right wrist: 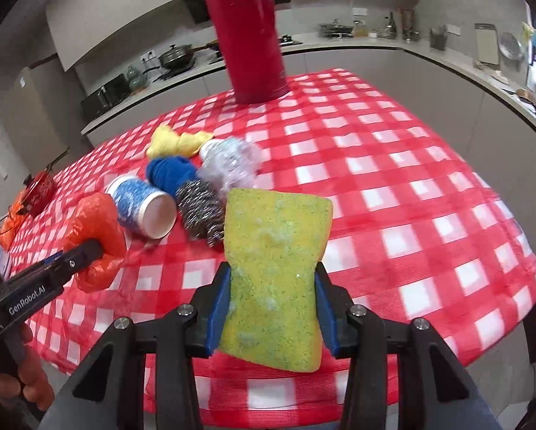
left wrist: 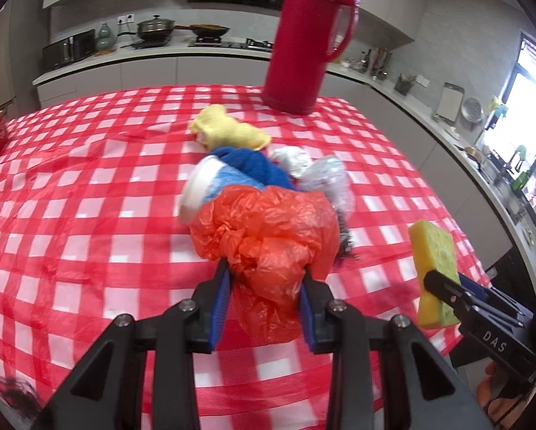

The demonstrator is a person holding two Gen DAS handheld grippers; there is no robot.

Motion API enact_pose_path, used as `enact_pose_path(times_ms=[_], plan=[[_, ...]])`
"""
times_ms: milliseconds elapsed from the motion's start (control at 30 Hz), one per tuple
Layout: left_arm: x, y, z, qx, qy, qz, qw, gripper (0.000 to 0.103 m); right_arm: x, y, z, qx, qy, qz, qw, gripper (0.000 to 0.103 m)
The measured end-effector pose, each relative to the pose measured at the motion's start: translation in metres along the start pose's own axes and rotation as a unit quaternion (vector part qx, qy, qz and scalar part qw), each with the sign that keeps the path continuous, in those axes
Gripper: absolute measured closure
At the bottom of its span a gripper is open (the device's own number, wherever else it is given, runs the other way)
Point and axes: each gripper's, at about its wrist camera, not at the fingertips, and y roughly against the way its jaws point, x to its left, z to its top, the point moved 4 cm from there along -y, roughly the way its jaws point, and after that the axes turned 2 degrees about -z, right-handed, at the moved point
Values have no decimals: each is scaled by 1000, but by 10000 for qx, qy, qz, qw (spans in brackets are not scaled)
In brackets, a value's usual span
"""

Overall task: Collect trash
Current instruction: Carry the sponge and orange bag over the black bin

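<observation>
The orange plastic bag (left wrist: 268, 247) is crumpled into a wad and pinched between the blue pads of the left gripper (left wrist: 264, 286), lifted just above the red-checked tablecloth (left wrist: 88, 186) at the near side of the pile, probably so it can be carried off as rubbish. The yellow-green sponge (right wrist: 275, 279) is squeezed at its waist by the right gripper (right wrist: 273, 304), held upright to the right of the pile and clear of the cloth. Behind them lie the rest: a blue-patterned paper cup (right wrist: 142, 208) on its side, a steel scourer (right wrist: 199, 211) touching it, a blue cloth (right wrist: 171, 173), a yellow cloth (right wrist: 176, 143) and crinkled clear plastic (right wrist: 228, 165), bunched together. Far off stands a red thermos (left wrist: 307, 43), apart from the pile.
</observation>
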Motion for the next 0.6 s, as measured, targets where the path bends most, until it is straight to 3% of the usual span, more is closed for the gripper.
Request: enact_pose_path(times_ms=[300, 600], plan=[[-43, -9, 7, -82, -74, -110, 9999, 67, -37, 3, 16, -133, -122, 85, 9998, 57], [-142, -35, 13, -99, 88, -19, 9999, 67, -121, 1, 43, -153, -75, 444, 9989, 57]])
